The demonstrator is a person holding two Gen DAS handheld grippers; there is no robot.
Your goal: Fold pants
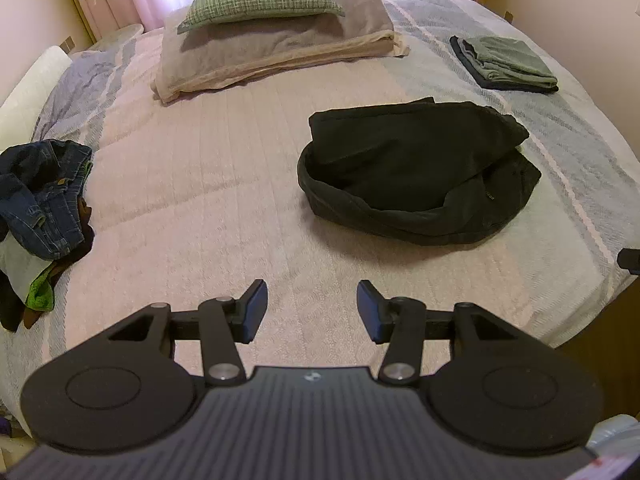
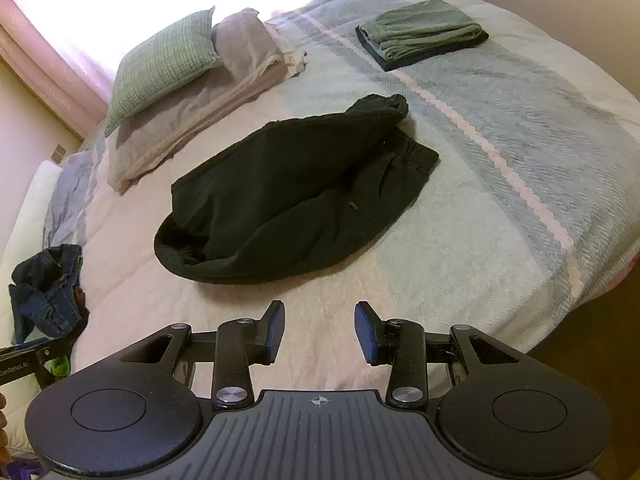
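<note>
Black pants [image 2: 296,196] lie half-folded mid-bed, toward the right edge; left tongs [image 1: 312,310] and right tongs [image 2: 319,330] hover spread and empty near the foot edge, likely between folds. Folded stack [image 2: 424,32] sits at far right corner.

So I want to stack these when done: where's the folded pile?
The folded pile lies at the bed's far right in both views, beyond the black pants and right of the pillows.
</note>
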